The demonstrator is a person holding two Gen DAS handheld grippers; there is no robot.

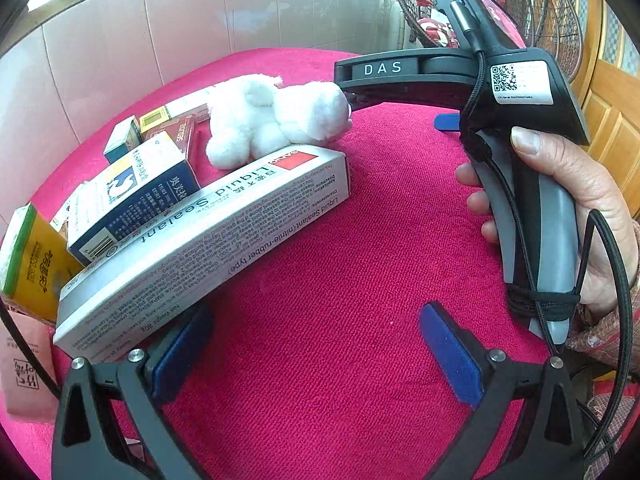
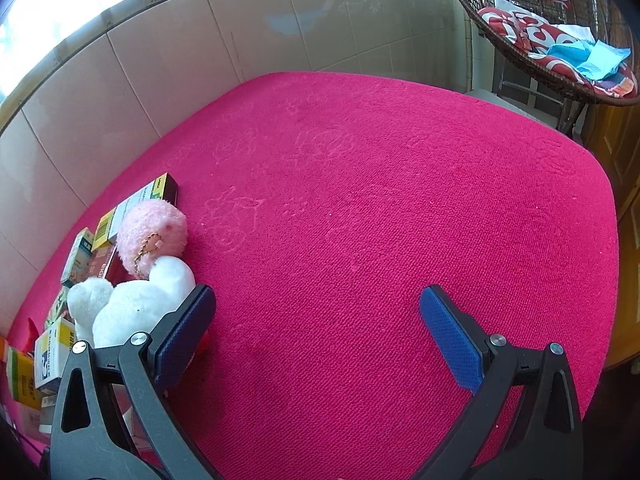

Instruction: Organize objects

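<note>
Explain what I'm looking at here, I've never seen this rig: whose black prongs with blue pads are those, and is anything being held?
There is no robot arm. A person holds a handheld two-finger gripper in each hand, and each gripper carries a fisheye camera looking forward along its own fingers. The left wrist view shows the left gripper at the bottom, open and empty, and across from it the right hand gripping the other tool's handle. The right wrist view shows the right gripper, also open and empty. Both hang over a pink cloth. To the left lies a cluster: a long Liquid Sealant box, a blue and white box, several smaller boxes, a white plush toy and a pink plush toy. The right gripper's left finger is right beside the white plush.
</note>
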